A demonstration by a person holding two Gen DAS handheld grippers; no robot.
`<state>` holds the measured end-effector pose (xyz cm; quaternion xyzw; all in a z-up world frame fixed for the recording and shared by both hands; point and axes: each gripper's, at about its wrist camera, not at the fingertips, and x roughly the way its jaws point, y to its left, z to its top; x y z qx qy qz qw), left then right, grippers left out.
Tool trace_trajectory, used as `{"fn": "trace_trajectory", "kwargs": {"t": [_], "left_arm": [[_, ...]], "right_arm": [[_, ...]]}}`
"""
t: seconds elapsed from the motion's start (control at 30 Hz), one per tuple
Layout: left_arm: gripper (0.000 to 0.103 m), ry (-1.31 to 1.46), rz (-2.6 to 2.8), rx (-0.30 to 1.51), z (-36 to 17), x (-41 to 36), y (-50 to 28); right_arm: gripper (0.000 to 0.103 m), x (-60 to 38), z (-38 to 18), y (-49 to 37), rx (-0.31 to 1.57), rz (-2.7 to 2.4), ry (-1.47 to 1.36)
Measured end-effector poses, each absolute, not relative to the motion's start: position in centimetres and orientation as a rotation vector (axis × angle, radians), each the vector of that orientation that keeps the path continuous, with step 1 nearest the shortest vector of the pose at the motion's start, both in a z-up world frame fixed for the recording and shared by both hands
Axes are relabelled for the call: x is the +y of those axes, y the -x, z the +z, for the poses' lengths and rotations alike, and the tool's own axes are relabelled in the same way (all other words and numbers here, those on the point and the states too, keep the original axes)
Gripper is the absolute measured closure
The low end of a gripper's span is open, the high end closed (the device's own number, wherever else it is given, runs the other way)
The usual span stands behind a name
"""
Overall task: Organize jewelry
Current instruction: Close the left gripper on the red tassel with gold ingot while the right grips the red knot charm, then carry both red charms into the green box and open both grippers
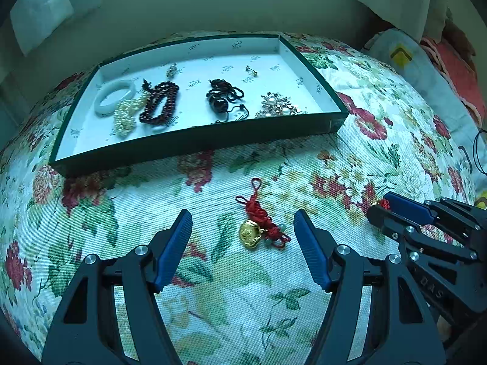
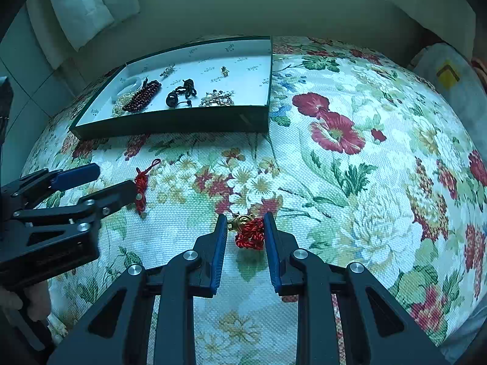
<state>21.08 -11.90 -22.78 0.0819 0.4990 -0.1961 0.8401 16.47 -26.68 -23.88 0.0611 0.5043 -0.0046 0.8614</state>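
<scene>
- The left tongs (image 1: 242, 213) were open wide, with nothing in their grip
- A red knot charm with a gold coin (image 1: 258, 219) lay flat on the flowery cloth (image 1: 213, 289), right in the gap between the left tongs' two blue fingers (image 1: 173, 249) and touching neither one
- Its thin red loop pointed away from the left tongs, toward the tray (image 1: 182, 144)
- The right tongs (image 2: 246, 216) were closed on a second red knot charm (image 2: 250, 237), with a blue finger pressed on each side of it
- A little gold piece (image 2: 240, 220) stuck out of that knot near the tips of the right tongs
- A dark shadow lay on the cloth under the second charm, so it looked lifted a bit off the cloth
- From the left camera, the right tongs (image 1: 379, 204) were off to the right side of the left tongs, with a bit of red showing at their tips
- From the right camera, the left tongs (image 2: 117, 178) were off to the left side, with the first charm partly hidden behind their near finger
- The tray sat on the cloth well ahead of both tongs, more to the left of the right tongs
- Inside it, from left to right as the left tongs looked at it, lay a white bangle (image 1: 114, 95), a string of pearls (image 1: 126, 115), a string of dark red beads (image 1: 159, 103), a black cord with a big bead (image 1: 223, 95) and a sparkly brooch (image 1: 278, 106)
- Two tiny pieces lay farther back in the tray, too small to make out
</scene>
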Motion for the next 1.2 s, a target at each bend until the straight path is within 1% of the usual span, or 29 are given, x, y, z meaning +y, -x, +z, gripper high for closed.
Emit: {"fn": "trace_trajectory", "kwargs": {"t": [0.03,0.07,0.13,0.23,0.27,0.3,0.33,0.37,0.4,0.7,1.2], "left_arm": [[0.038,-0.173,-0.417,1.061,-23.0,-12.1,-21.1],[0.047,-0.173,-0.422,1.067,-23.3,-12.2,-21.2],[0.053,-0.184,-0.426,1.081,-23.9,-12.4,-21.3],[0.056,-0.194,-0.429,1.073,-24.1,-12.3,-21.0],[0.058,-0.194,-0.431,1.071,-24.1,-12.2,-20.9],[0.063,-0.194,-0.432,1.069,-24.1,-12.1,-20.9],[0.066,-0.195,-0.435,1.066,-24.1,-12.1,-20.8],[0.073,-0.198,-0.439,1.063,-24.1,-12.0,-20.7],[0.076,-0.204,-0.441,1.059,-24.0,-12.0,-20.6],[0.078,-0.179,-0.450,1.064,-23.8,-10.8,-20.3],[0.078,-0.172,-0.405,1.026,-22.1,-9.5,-19.4]], "right_arm": [[0.078,-26.7,-23.9,-16.4,1.057,-0.010,-0.132],[0.078,-26.7,-23.9,-16.3,1.057,-0.009,-0.136],[0.078,-26.6,-23.9,-16.4,1.056,-0.007,-0.141],[0.078,-26.6,-24.0,-16.4,1.055,-0.004,-0.143],[0.078,-26.6,-24.0,-16.4,1.056,-0.003,-0.143],[0.078,-26.5,-24.1,-16.4,1.058,-0.001,-0.144],[0.078,-26.5,-24.1,-16.4,1.059,0.000,-0.144],[0.078,-26.5,-24.2,-16.4,1.059,0.001,-0.144],[0.078,-26.4,-24.2,-16.4,1.060,0.003,-0.142],[0.078,-26.0,-24.2,-16.2,1.057,0.016,-0.138],[0.078,-24.7,-23.4,-16.1,1.041,0.043,-0.121]]}}
